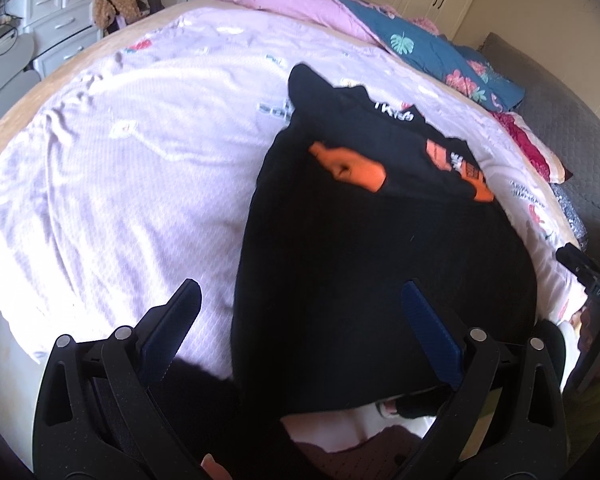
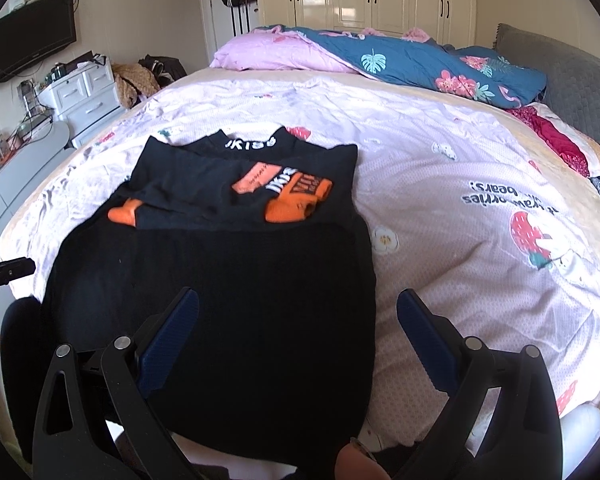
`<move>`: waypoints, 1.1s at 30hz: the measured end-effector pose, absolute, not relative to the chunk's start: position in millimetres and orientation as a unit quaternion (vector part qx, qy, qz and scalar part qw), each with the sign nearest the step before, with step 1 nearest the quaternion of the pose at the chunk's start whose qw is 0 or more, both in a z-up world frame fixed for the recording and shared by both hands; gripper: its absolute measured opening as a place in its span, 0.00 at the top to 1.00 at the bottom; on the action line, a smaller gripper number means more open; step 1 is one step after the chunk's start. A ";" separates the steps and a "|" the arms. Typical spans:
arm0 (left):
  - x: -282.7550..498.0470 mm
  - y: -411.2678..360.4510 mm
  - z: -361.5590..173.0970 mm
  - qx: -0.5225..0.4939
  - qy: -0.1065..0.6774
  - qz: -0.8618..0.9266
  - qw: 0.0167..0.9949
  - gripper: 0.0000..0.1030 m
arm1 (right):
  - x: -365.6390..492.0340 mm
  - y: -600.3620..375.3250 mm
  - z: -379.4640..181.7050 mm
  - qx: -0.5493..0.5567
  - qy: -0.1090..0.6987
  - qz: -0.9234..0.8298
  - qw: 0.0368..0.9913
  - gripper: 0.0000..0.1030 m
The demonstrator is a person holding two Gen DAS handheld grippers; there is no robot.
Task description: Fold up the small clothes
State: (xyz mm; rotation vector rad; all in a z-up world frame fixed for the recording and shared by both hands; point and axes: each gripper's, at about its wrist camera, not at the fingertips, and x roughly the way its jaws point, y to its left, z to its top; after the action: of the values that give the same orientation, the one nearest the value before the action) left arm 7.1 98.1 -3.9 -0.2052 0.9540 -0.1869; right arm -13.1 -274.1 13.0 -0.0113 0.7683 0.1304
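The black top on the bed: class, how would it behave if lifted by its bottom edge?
The black top would probably sag and drape, since it lies limp on the bed. Its folded sleeves may well slip open.

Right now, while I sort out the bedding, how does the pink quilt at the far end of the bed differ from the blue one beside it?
The pink quilt is nearly plain; the blue quilt carries leaves and pink flowers. The pink quilt sits toward the left of the far end, and the blue quilt stretches right toward the grey headboard. The blue quilt's edge overlaps the pink quilt. Both lie bunched up, away from the black sweater.
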 end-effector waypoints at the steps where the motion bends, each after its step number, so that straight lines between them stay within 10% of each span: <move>1: 5.3 98.9 -7.0 -0.099 0.461 -0.091 0.877 0.09 | -14.0 -274.5 11.3 -0.006 0.377 0.063 0.924 0.04; 30: -10.2 94.6 -46.3 -0.098 0.507 -0.115 0.848 0.26 | -47.6 -293.7 -30.2 -0.017 0.440 0.059 0.896 0.04; 33: -9.3 92.4 -49.7 -0.090 0.509 -0.113 0.849 0.40 | -54.5 -292.9 -37.4 -0.022 0.453 0.068 0.888 0.04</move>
State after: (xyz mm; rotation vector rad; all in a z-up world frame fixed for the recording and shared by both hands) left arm -9.3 92.4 -49.7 -0.1906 1.0717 -0.2389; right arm -54.5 -292.9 -37.4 -0.0451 0.9421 0.1416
